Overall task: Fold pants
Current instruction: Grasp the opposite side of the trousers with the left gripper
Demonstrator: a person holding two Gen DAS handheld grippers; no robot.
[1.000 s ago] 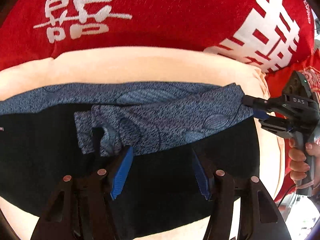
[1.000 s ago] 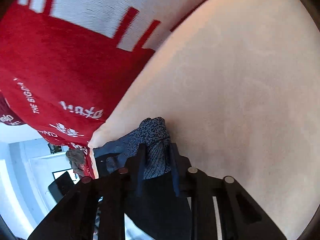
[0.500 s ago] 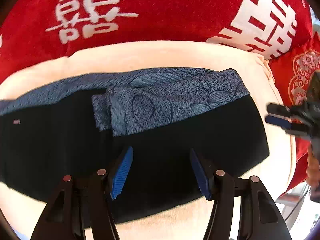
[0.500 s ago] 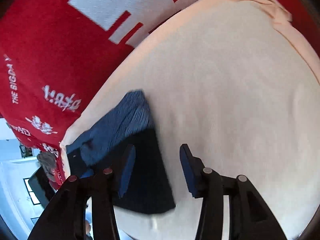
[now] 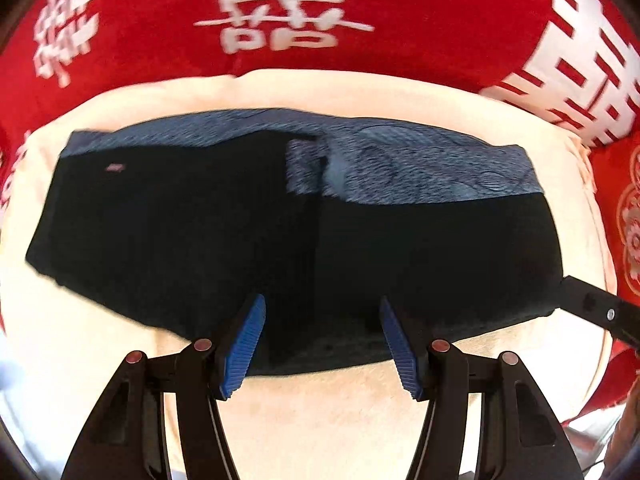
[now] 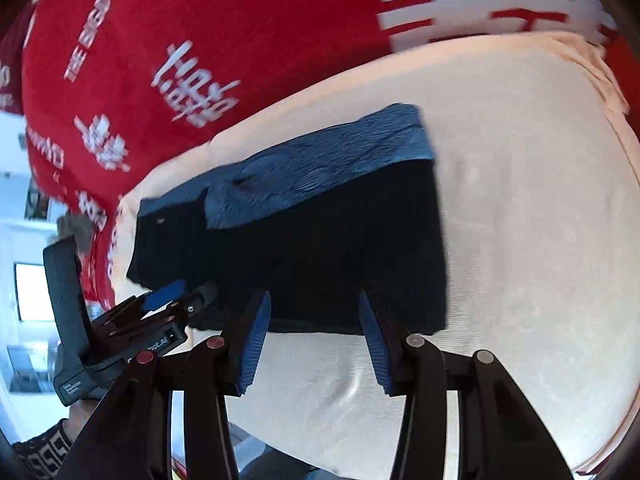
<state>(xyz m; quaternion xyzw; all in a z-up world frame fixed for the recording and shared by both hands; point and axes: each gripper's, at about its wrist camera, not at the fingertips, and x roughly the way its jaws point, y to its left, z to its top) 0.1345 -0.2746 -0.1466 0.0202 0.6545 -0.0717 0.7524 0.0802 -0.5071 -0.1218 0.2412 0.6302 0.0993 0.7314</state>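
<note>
The pants (image 5: 240, 232) are black with a blue-grey patterned band along the far edge. They lie folded flat on a cream cushion (image 5: 320, 412). They also show in the right wrist view (image 6: 328, 240). My left gripper (image 5: 322, 340) is open and empty, just above the pants' near edge. My right gripper (image 6: 312, 336) is open and empty, over the near edge of the pants. The left gripper also shows in the right wrist view (image 6: 172, 300), at the pants' left end. Part of the right gripper's finger (image 5: 600, 312) shows at the right edge of the left wrist view.
A red blanket with white characters (image 5: 280, 12) lies behind the cream cushion and also shows in the right wrist view (image 6: 200, 40). A red embroidered cushion (image 5: 628, 220) sits at the right. A bare stretch of cream cushion (image 6: 540, 220) lies right of the pants.
My right gripper has let go of the patterned end of the pants and opened. Both grippers have drawn back toward the near edge. The folded-over part now lies flat.
</note>
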